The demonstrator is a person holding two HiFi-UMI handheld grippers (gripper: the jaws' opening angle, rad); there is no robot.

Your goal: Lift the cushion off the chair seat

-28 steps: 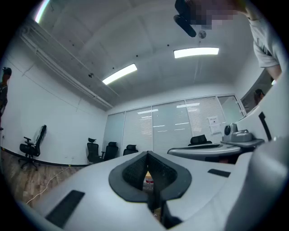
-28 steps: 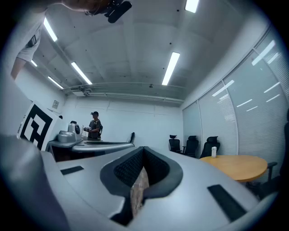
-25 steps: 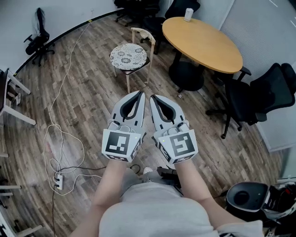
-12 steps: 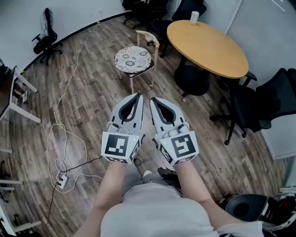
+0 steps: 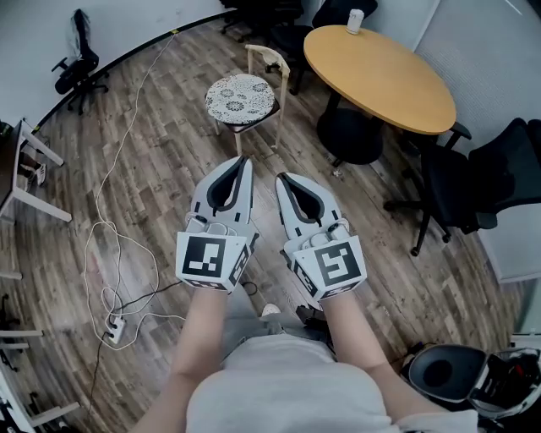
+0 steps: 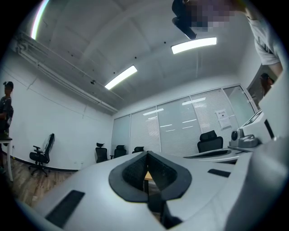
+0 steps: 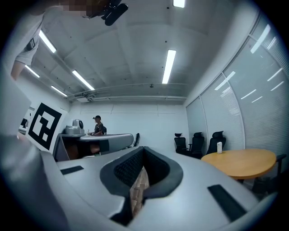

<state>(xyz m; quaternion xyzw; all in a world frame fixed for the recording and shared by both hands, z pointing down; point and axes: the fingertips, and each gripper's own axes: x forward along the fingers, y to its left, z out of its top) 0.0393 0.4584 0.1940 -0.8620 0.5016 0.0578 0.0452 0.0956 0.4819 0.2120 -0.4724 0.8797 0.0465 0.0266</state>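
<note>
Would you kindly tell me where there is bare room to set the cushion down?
The round table is bare except for a white cup at its far edge. The floor between the wooden chair and the white cable is open. Cable loops crowd the left, the office chair the right.

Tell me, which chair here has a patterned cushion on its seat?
The small light wooden chair beside the round wooden table; its round white lace-patterned cushion sets it apart from the black office chairs.
</note>
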